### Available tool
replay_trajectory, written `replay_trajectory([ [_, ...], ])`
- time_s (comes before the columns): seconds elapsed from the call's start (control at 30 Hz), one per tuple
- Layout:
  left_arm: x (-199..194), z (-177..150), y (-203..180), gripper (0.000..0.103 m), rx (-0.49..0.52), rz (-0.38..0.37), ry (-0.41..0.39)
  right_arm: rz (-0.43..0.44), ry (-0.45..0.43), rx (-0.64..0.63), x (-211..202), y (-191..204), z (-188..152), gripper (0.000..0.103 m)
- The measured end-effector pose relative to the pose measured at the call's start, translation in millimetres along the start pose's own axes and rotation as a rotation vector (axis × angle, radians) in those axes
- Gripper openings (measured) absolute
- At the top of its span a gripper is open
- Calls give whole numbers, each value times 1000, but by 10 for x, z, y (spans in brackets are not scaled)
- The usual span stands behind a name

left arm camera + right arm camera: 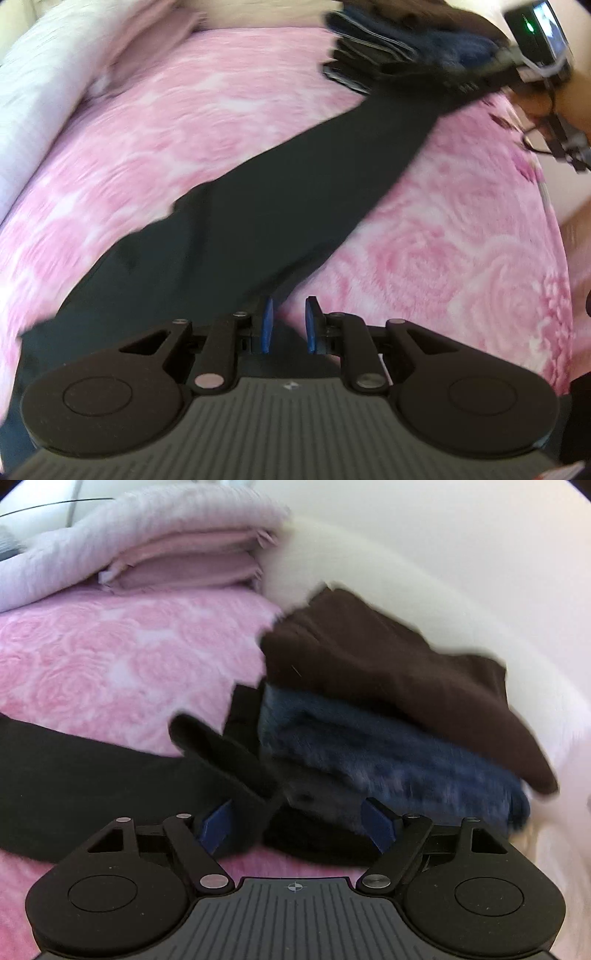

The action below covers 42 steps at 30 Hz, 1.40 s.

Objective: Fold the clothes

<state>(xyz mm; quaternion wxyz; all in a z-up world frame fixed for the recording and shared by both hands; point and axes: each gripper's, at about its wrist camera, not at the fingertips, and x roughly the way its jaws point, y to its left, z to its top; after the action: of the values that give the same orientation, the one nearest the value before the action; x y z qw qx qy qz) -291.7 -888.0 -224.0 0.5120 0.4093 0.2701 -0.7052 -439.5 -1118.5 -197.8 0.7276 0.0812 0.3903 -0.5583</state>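
Observation:
A long black garment (280, 192) lies stretched across the pink rose-patterned bedspread (184, 129), from the near left to the far right. My left gripper (289, 325) is at the garment's near end, its blue pads a small gap apart with nothing between them. My right gripper (297, 825) is open wide at the garment's other end (110, 768); a raised black fold (221, 753) lies over its left pad. Right behind it is a stack of folded clothes: a dark brown piece (388, 675) on a blue fuzzy one (388, 753). The right gripper also shows in the left wrist view (543, 70).
A pale folded blanket and pink pillows (166, 557) lie at the head of the bed. A white wall (461, 572) stands behind the stack. The stack also shows in the left wrist view (399, 40). The bed's edge (557, 229) runs along the right.

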Motion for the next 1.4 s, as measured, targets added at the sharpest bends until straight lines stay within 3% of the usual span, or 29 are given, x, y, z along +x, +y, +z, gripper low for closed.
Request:
replay_trajectory([
  [0.2, -397, -536, 215, 21, -164, 173, 55, 50, 75, 69, -266, 7, -10, 79],
  [0.3, -591, -818, 389, 29, -236, 278, 85, 134, 70, 57, -486, 235, -8, 79],
  [0.4, -651, -1073, 578, 33, -246, 344, 96, 267, 48, -3, -738, 621, 6, 79],
  [0.53, -730, -1414, 830, 47, -260, 433, 109, 440, 7, -86, -1073, 1242, 51, 79],
  [0.6, -770, -1584, 956, 47, -267, 477, 116, 486, -10, -109, -1230, 1546, 55, 79],
  [0.67, -638, -1714, 1038, 47, -211, 473, 105, 490, -31, -132, -1422, 1820, 40, 79],
  [0.7, -551, -1784, 1074, 45, -179, 461, 104, 487, -41, -141, -1518, 1943, 28, 79],
  [0.73, -472, -1855, 1119, 24, -152, 434, 110, 484, -51, -150, -1614, 2065, 15, 79],
  [0.77, -438, -1916, 1166, 10, -131, 406, 99, 472, -53, -161, -1700, 2167, -12, 79],
  [0.83, -597, -2006, 1262, 8, -131, 401, 18, 451, -51, -191, -1881, 2398, -76, 79],
  [0.93, -1348, -2246, 1651, 8, -296, 470, -166, 433, -41, -239, -2126, 2811, -174, 79],
  [1.1, -2850, -3303, 2597, 8, -592, 732, -343, 491, -26, -286, -2518, 3742, -255, 79],
  [1.23, -3492, -4421, 3159, 7, -771, 905, -283, 584, -24, -305, -2785, 4548, -280, 79],
  [1.3, -3631, -4958, 3309, 7, -873, 951, -237, 634, -23, -324, -2917, 4884, -308, 79],
  [1.4, -3637, -5614, 3457, 7, -1007, 941, -179, 726, -11, -378, -3090, 5383, -379, 79],
])
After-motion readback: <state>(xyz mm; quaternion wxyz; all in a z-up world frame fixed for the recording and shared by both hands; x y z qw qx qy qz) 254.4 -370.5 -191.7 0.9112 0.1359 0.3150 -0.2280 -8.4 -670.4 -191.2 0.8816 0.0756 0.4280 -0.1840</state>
